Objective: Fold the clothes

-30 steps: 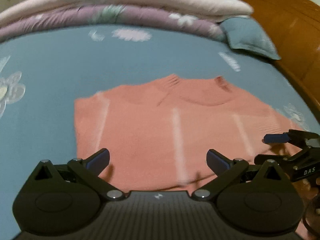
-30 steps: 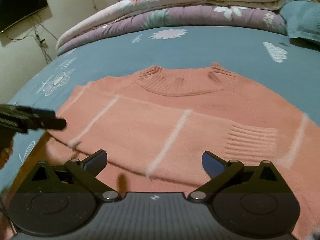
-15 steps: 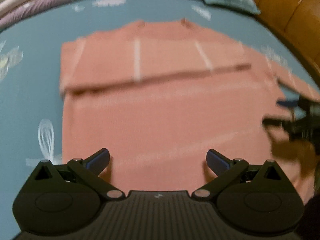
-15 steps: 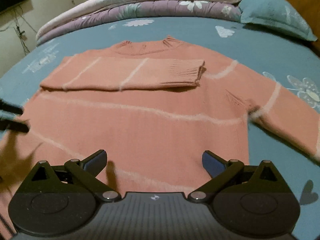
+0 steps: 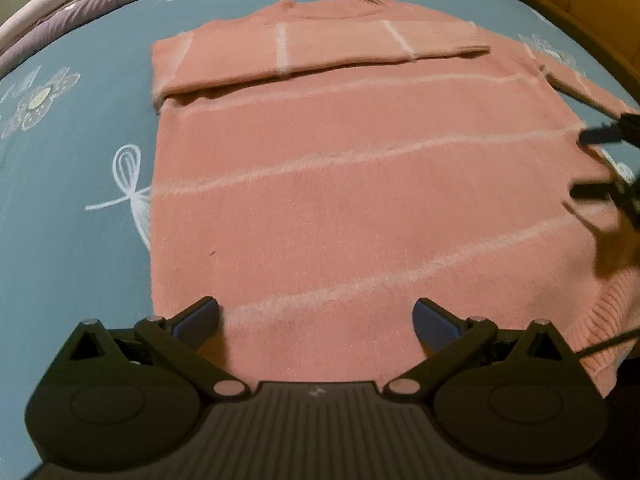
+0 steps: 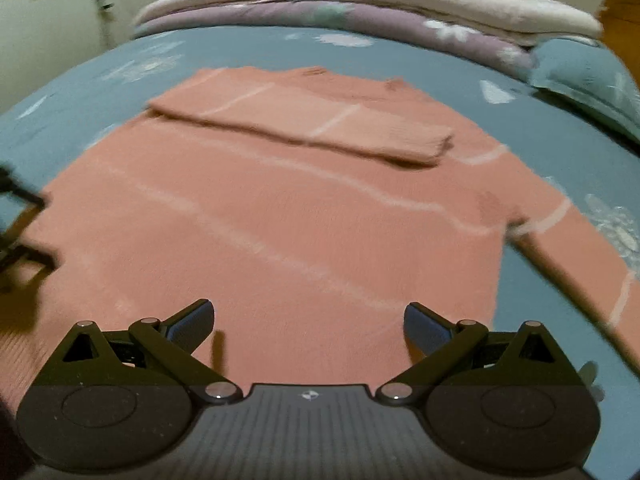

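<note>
On the bed (image 5: 72, 208), the pink sweater (image 5: 360, 208) was laid flat, with one sleeve (image 5: 320, 50) already folded across the chest and the other sleeve (image 6: 576, 248) left stretched out to the side. Both the left gripper (image 5: 316, 312) and right gripper (image 6: 308, 314) were held above the hem, fingers wide open, nothing gripped. Probably the sleeve-folding step was half done, so that loose sleeve would need to be pinched and brought across next.

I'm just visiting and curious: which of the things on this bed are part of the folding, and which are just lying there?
Part of the folding:
pink sweater, one sleeve already folded across its chest
left gripper, open
right gripper, open

Just lying there:
stacked quilts
teal pillow
floral bedsheet
wooden headboard
</note>
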